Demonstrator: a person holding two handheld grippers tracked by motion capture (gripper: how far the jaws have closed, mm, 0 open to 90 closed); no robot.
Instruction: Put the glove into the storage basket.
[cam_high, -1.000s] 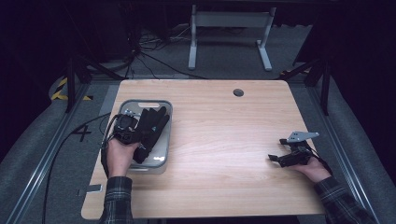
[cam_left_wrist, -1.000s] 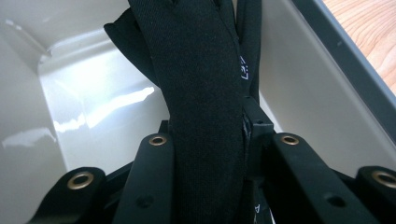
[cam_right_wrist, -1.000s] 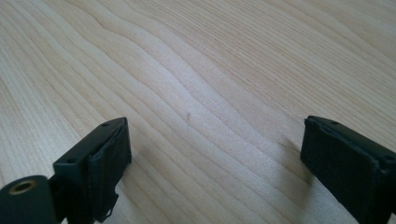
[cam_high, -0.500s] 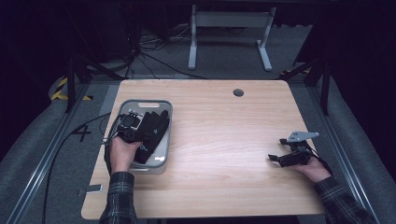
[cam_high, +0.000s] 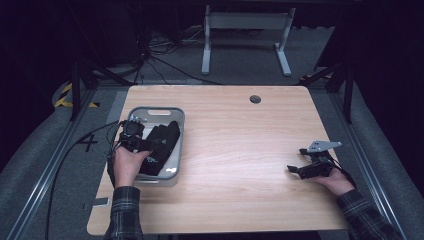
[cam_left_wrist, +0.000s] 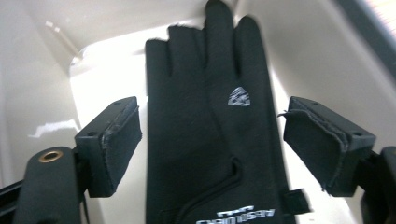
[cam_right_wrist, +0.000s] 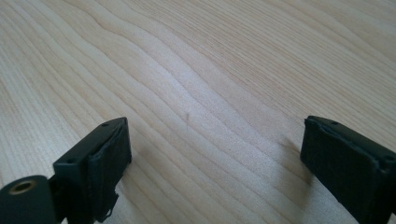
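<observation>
We find the left gripper (cam_left_wrist: 212, 144), jaws just opened wide, over the black fabric glove (cam_left_wrist: 210, 135) in the grey plastic tray (cam_high: 150, 111), the glove's cuff cut off.

Lab – bare wooden table (cam_high: 240, 150), floor cables (cam_high: 165, 62) (dark room)

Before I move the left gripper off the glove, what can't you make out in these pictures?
- Black fabric glove: cuff cut off by the left gripper view's bottom edge.
- Grey plastic tray: in the high view the glove and left gripper cover its floor; a second glove cannot be ruled out.
- Glove lettering: upside down, blurred.
</observation>
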